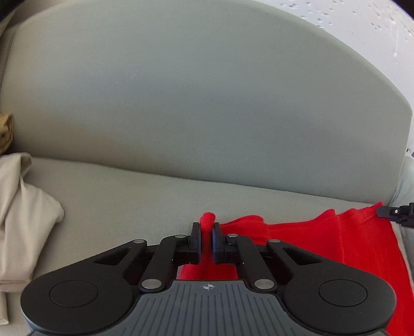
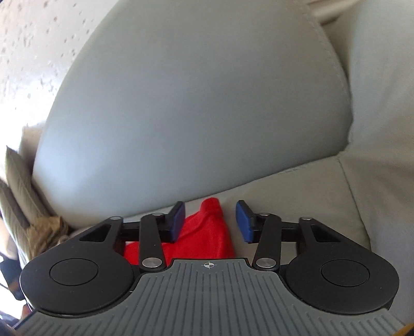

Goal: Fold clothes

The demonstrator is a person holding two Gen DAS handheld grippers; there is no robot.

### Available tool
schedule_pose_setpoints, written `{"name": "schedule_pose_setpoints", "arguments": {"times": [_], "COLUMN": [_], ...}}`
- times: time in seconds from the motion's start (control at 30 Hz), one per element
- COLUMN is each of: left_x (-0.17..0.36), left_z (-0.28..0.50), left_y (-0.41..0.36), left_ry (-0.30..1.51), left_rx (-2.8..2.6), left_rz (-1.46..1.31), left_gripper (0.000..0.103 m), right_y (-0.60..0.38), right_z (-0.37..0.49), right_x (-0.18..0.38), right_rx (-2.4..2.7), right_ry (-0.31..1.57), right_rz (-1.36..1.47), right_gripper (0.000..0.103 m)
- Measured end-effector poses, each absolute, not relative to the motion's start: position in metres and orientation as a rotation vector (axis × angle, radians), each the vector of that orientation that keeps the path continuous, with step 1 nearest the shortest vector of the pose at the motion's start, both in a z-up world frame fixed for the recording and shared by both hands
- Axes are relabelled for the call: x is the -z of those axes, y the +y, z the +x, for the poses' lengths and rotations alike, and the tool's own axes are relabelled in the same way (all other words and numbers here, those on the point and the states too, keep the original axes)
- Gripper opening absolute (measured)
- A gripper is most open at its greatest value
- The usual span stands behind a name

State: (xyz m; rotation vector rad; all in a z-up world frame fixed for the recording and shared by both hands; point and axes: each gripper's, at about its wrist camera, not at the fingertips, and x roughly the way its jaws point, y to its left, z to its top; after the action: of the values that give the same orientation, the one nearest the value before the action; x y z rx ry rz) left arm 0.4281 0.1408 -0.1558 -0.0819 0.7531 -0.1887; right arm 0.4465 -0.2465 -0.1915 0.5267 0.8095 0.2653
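Note:
A red garment (image 1: pixel 310 232) lies spread on the pale grey sofa seat (image 1: pixel 116 193), reaching to the right. My left gripper (image 1: pixel 206 227) is shut on a bunched corner of it, and a nub of red fabric pokes up past the pads. In the right wrist view, another corner of the red garment (image 2: pixel 207 232) stands up between the blue pads of my right gripper (image 2: pixel 211 214). Those pads are apart; the right pad (image 2: pixel 244 222) is clear of the cloth. The tip of the right gripper (image 1: pixel 396 213) also shows at the garment's far right edge.
A crumpled beige cloth (image 1: pixel 23 206) lies on the seat at the left. The sofa's backrest cushion (image 1: pixel 194 90) rises just behind the garment. Brown crumpled material (image 2: pixel 49 227) sits in the gap at the left. A speckled white wall (image 1: pixel 362 15) is behind.

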Motion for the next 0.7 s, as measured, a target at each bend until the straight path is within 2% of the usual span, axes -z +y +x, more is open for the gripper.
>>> {"name": "schedule_pose_setpoints", "arguments": {"times": [0.03, 0.17, 0.27, 0.43, 0.47, 0.5, 0.57, 0.6, 0.63, 0.7], "left_x": [0.153, 0.139, 0.146, 0.161, 0.156, 0.151, 0.14, 0.134, 0.129, 0.111], "left_z": [0.425, 0.413, 0.42, 0.424, 0.421, 0.418, 0.412, 0.409, 0.398, 0.371], "left_y": [0.141, 0.148, 0.153, 0.157, 0.158, 0.159, 0.161, 0.163, 0.166, 0.177], "left_ry": [0.724, 0.618, 0.638, 0.673, 0.683, 0.693, 0.713, 0.721, 0.72, 0.739], "left_rx": [0.166, 0.086, 0.025, -0.049, -0.068, -0.087, -0.124, -0.143, -0.164, -0.189], "left_rz": [-0.054, -0.041, -0.022, -0.02, -0.017, -0.014, -0.009, -0.006, -0.005, -0.019], "left_gripper": [0.005, 0.005, 0.005, 0.01, 0.018, 0.029, 0.04, 0.039, 0.039, 0.039], "right_y": [-0.236, -0.213, -0.215, -0.203, -0.201, -0.198, -0.196, -0.199, -0.203, -0.212], "right_z": [0.445, 0.429, 0.426, 0.44, 0.442, 0.443, 0.442, 0.439, 0.431, 0.408], "right_x": [0.19, 0.175, 0.167, 0.192, 0.197, 0.199, 0.194, 0.187, 0.176, 0.153], "right_rx": [-0.281, -0.199, -0.103, 0.026, 0.042, 0.054, 0.069, 0.072, 0.076, 0.071], "right_ry": [0.811, 0.678, 0.596, 0.693, 0.712, 0.718, 0.735, 0.742, 0.738, 0.711], "right_rz": [0.446, 0.233, 0.244, 0.157, 0.14, 0.13, 0.14, 0.165, 0.203, 0.262], "right_gripper": [0.008, 0.005, 0.005, 0.005, 0.005, 0.008, 0.017, 0.033, 0.042, 0.043]}}
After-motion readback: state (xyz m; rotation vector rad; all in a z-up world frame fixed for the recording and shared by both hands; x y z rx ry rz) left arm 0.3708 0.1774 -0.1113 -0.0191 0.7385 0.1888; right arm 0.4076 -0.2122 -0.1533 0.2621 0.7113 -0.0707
